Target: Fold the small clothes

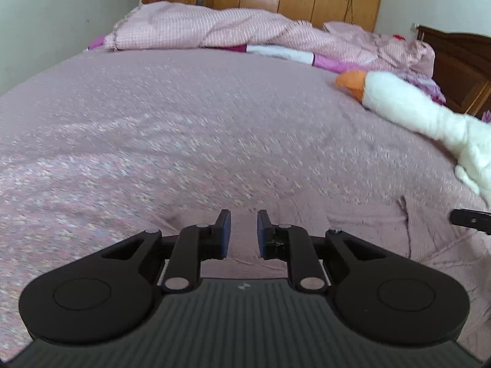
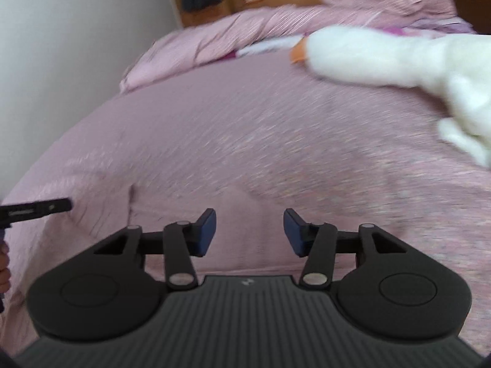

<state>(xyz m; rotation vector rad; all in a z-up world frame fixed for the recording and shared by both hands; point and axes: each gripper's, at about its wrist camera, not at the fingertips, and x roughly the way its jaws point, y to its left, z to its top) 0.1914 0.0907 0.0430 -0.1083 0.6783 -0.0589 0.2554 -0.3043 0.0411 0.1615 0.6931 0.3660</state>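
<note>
**Both grippers parted over a pink garment on the bed**

Low over the speckled, knit-textured pink bedspread point(image 1: 153, 122), the left gripper point(image 1: 244, 233) hovers with blue pads narrowly parted, holding nothing. A soft pink garment point(image 1: 368, 224), creased and seamed, lies just beneath. Rightward, the right gripper point(image 2: 250, 231) gapes wider, empty. A fluffy white goose toy point(image 2: 383, 58) with orange beak lies farther right.

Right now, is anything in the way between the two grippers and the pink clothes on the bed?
Nothing visible. The left gripper and right gripper are both open just above the pink garment, with no object between. The white toy goose lies off to the right, farther along the bed.
</note>
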